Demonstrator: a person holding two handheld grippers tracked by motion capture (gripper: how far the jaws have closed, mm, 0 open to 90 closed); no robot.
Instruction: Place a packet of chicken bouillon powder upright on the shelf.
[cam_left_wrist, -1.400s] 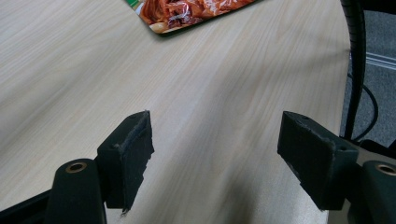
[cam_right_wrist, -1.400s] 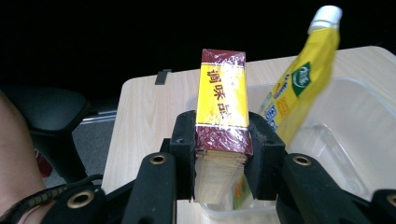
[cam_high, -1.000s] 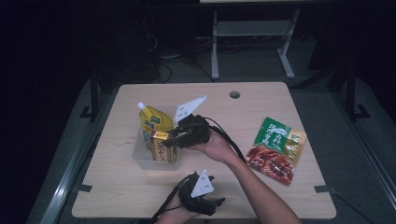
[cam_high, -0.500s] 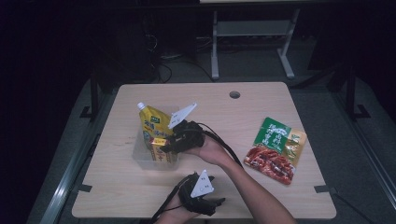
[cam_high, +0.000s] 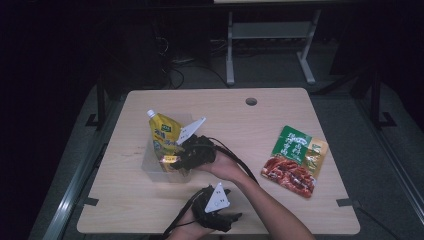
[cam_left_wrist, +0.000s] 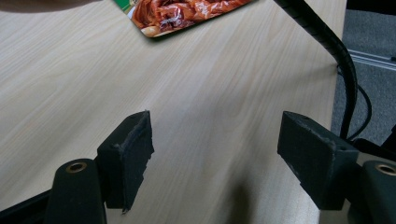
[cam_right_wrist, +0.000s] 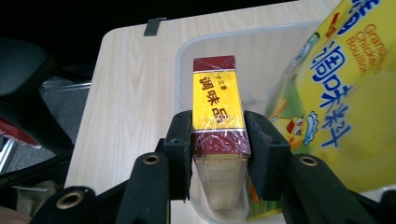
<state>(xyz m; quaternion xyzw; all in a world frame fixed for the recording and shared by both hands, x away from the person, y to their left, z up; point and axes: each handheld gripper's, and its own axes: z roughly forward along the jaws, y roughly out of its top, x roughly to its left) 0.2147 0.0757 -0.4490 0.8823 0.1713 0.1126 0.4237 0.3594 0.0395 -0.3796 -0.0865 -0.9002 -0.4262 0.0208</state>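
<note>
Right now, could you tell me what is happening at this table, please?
A person is packing seasoning items into a clear plastic bin. The right gripper, its jaws just eased a little wider, has the red and yellow box between its pads, lowered into the bin beside the yellow bouillon pouch. The left gripper rests open over bare table. A red and green packet lies at the right.

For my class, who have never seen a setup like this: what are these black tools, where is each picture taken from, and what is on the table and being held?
A person works at a wooden table with a hand-held two-jaw gripper in each hand. One picture looks down from above; the other two come from cameras riding on the grippers. The right gripper has its jaws either side of a small red and yellow box, over a clear plastic bin holding a yellow spouted pouch. Its jaws have just been opening. The left gripper is open over bare wood. A green and red food packet lies to the right.
</note>
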